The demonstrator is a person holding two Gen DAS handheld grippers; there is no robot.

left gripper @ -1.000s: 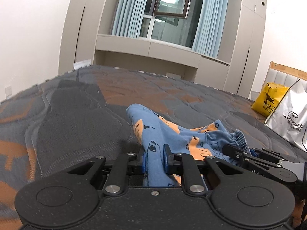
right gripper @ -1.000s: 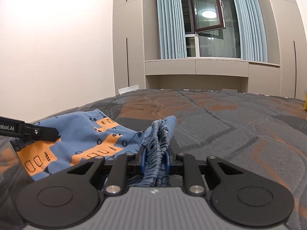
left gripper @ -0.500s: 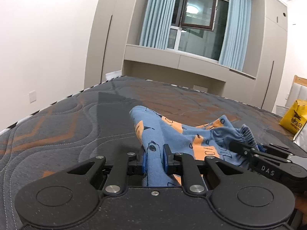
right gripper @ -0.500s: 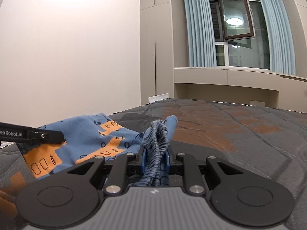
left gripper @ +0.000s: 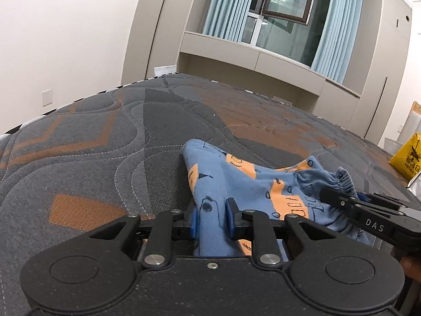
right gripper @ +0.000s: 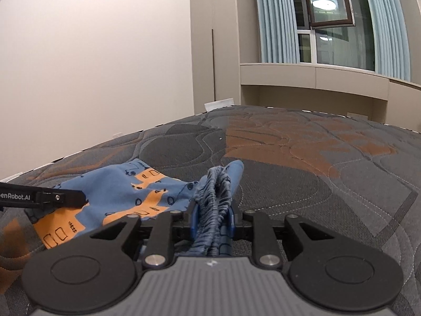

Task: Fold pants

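Observation:
The pants (left gripper: 236, 181) are small, blue with orange blocks and dark doodles. They hang bunched between my two grippers just above the bed. My left gripper (left gripper: 211, 220) is shut on a plain blue fold of the pants. My right gripper (right gripper: 212, 218) is shut on the gathered elastic waistband (right gripper: 217, 192). The right gripper also shows at the right of the left wrist view (left gripper: 368, 218), on the waistband. One left finger (right gripper: 52, 197) shows at the left of the right wrist view, against the fabric (right gripper: 115, 192).
The grey and orange quilted mattress (left gripper: 110, 158) spreads ahead and to both sides; its left edge (left gripper: 52, 110) runs near the white wall. A yellow bag (left gripper: 407, 160) sits at the far right. Cabinets and a curtained window stand beyond the bed.
Both grippers have swung their view leftward and tilted up a little while keeping their hold. The pants stay bunched between them; the bags on the right have slid mostly out of view.

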